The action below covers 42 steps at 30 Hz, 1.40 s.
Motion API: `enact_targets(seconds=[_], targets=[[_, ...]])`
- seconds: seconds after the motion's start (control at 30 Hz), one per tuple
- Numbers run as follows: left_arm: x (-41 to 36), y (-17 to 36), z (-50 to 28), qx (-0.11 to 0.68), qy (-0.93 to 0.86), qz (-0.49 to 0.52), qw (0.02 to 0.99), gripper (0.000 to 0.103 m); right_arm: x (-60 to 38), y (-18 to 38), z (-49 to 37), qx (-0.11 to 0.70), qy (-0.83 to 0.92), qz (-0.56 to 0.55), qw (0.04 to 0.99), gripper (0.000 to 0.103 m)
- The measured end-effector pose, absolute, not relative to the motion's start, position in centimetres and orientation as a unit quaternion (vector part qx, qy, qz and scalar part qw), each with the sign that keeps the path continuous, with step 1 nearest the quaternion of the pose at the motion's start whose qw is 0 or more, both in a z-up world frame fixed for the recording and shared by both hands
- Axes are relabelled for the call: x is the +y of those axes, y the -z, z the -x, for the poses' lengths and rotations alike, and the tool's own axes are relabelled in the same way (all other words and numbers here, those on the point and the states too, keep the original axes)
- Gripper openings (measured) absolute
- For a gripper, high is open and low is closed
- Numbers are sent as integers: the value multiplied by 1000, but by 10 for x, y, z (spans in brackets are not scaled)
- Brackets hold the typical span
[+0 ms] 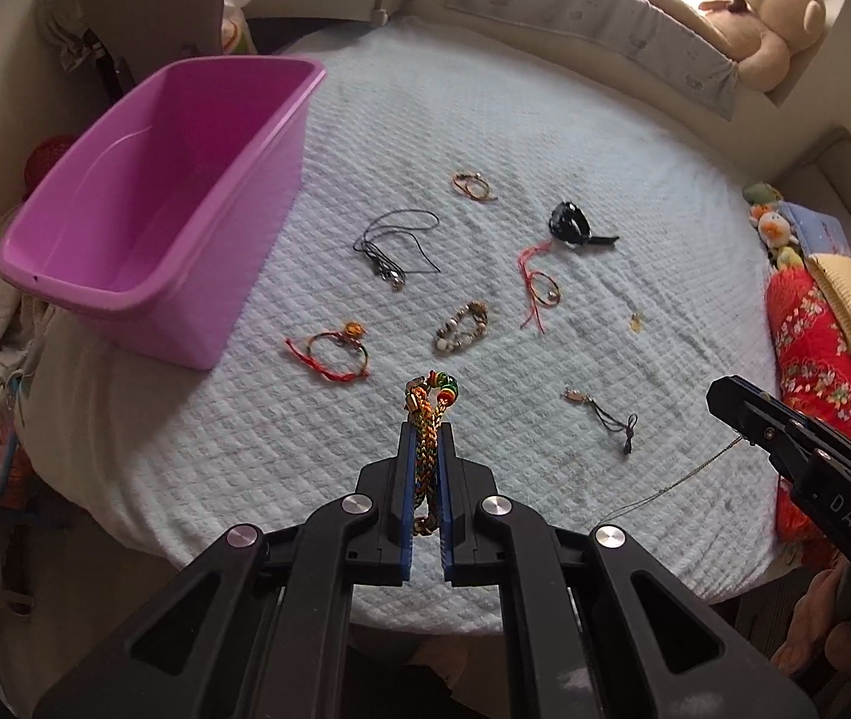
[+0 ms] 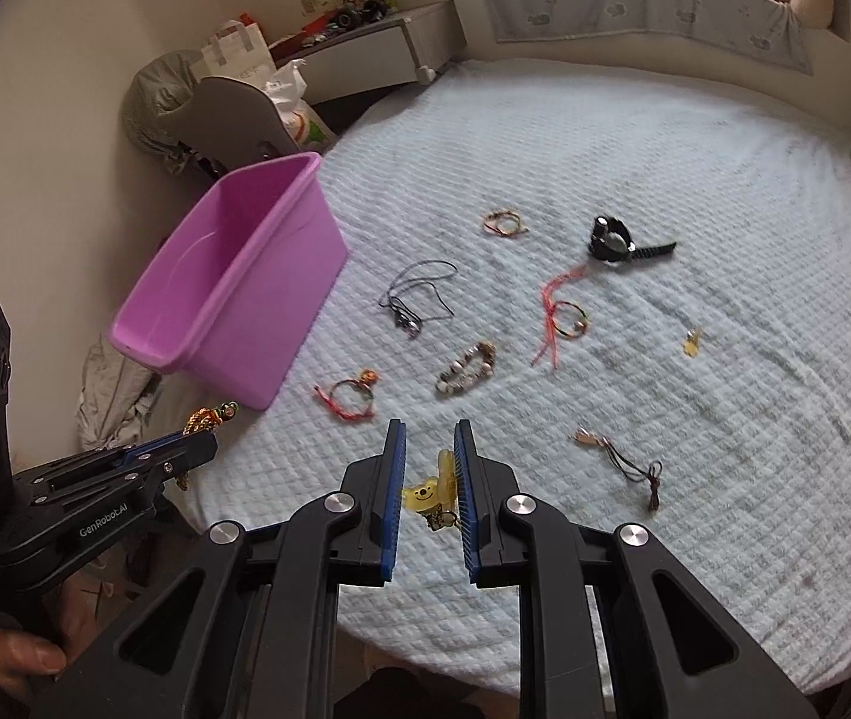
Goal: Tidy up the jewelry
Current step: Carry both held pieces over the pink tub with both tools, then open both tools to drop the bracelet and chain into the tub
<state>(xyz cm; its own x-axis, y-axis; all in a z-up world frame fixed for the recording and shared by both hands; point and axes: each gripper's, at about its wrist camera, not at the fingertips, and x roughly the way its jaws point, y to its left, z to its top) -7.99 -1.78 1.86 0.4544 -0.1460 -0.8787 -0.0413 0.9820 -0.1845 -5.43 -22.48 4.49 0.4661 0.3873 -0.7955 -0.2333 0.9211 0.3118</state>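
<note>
- Two grippers share our bed scene. From the left wrist camera, our left gripper (image 1: 426,437) is clenched on a braided multicoloured bracelet (image 1: 425,413), whose beaded end pokes out past the fingertips above the pale blue bedspread (image 1: 545,120).
- Beyond it on the bedspread lie a red cord bracelet (image 1: 335,355), a beaded bracelet (image 1: 462,328), a dark cord necklace (image 1: 392,245), a black watch (image 1: 572,221) and a small dark cord charm (image 1: 602,413).
- To our left on the bed sits a purple plastic bin (image 1: 156,210), empty as far as we can see.
- Our right gripper (image 1: 743,413) enters at the right edge with a thin chain (image 1: 677,482) trailing from its tip; this view does not show how it is grasped.
- From the right wrist camera, the right gripper (image 2: 430,449) has its jaws parted, with a yellow bear-faced charm (image 2: 425,491) between them, touching the right finger; whether the left finger also presses it, we cannot tell.
- At lower left our left gripper (image 2: 204,449) is seen side-on, pinching the braided bracelet just beside the purple bin's near corner.
</note>
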Motion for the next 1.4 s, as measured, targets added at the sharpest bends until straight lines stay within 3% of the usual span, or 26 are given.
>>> enact_targets(seconds=[0.37, 0.67, 0.97, 1.4], targets=[[81, -99, 23, 482, 41, 63, 873, 7, -119, -142, -13, 436, -244, -98, 861, 16], [181, -113, -49, 493, 66, 39, 866, 7, 5, -177, -79, 427, -244, -123, 862, 16], [254, -61, -94, 538, 64, 38, 839, 7, 114, -134, -135, 488, -244, -106, 831, 16], [280, 5, -125, 595, 48, 46, 801, 8, 155, -34, -183, 593, -177, -48, 784, 16]])
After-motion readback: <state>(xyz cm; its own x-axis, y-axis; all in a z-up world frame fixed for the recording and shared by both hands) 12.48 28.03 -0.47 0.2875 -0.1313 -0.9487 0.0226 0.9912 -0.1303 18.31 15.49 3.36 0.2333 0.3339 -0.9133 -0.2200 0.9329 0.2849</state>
